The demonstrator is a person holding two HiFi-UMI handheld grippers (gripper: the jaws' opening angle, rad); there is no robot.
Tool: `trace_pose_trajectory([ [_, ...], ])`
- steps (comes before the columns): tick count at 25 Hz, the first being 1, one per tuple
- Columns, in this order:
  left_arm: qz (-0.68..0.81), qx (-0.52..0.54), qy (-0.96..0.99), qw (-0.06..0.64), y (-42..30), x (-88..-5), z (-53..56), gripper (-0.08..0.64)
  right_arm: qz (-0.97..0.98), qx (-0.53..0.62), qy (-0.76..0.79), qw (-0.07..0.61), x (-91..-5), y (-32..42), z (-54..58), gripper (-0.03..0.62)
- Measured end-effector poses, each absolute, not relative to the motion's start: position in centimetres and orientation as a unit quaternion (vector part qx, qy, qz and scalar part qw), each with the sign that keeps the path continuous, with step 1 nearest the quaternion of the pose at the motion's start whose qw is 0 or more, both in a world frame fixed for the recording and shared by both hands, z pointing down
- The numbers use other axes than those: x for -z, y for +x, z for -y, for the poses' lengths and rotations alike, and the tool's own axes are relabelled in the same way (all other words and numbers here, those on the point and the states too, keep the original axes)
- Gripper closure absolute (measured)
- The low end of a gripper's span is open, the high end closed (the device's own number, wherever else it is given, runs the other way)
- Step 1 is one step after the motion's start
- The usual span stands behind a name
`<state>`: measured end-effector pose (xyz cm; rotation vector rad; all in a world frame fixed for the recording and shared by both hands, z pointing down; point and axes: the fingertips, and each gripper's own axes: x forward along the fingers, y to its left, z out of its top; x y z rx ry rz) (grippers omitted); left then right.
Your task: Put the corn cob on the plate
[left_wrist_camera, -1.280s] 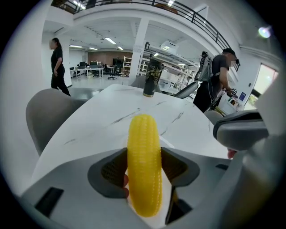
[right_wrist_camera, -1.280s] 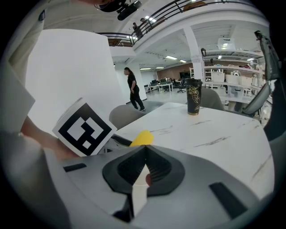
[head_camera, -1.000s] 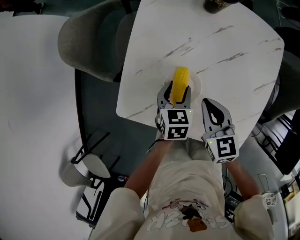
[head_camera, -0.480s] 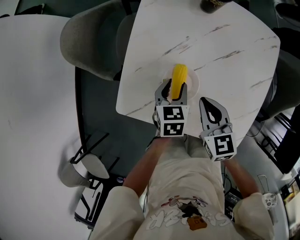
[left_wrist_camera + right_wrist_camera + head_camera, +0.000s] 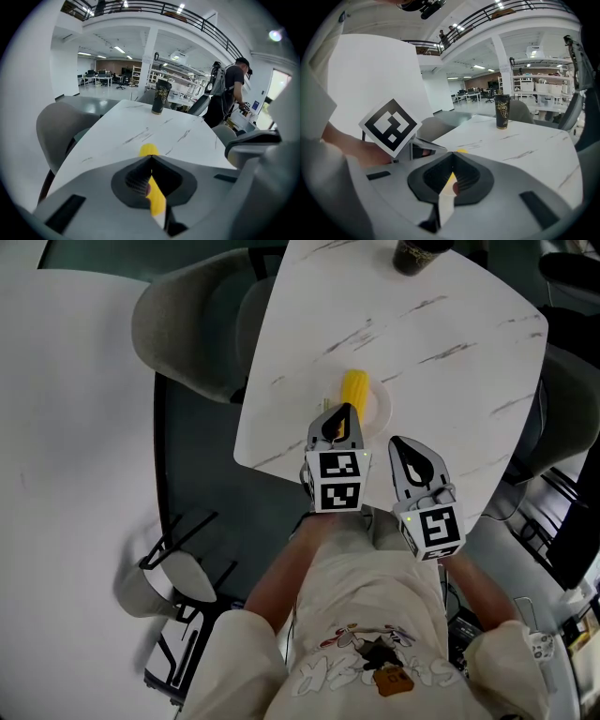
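The yellow corn cob (image 5: 354, 390) lies on the small white round plate (image 5: 380, 410) on the white marbled tabletop (image 5: 450, 324). The left hand-held gripper (image 5: 340, 414) has just closed its jaws on nothing, and the right hand-held gripper (image 5: 401, 444) is likewise closed and empty. The cob looks light, stiff and apt to roll, so it is best pinched across its middle.

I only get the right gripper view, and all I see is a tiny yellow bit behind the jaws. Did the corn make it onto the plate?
Observer: Yes. The head view shows the corn cob lying on the white plate.
Operator: Is the other gripper holding it?
Observer: No. In the left gripper view the left gripper has just closed its jaws with nothing between them. The corn lies beyond their tips.
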<state>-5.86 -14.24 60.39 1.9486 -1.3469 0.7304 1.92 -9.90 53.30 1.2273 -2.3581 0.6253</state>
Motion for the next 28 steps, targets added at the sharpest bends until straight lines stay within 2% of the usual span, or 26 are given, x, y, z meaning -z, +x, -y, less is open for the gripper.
trace_pose_trajectory([
  [28,0.523,-0.221,0.769,0.292,-7.2,-46.9,7.6,0.552,0.851,-0.193,0.463,0.155,-44.9,2.0,9.9,0.595],
])
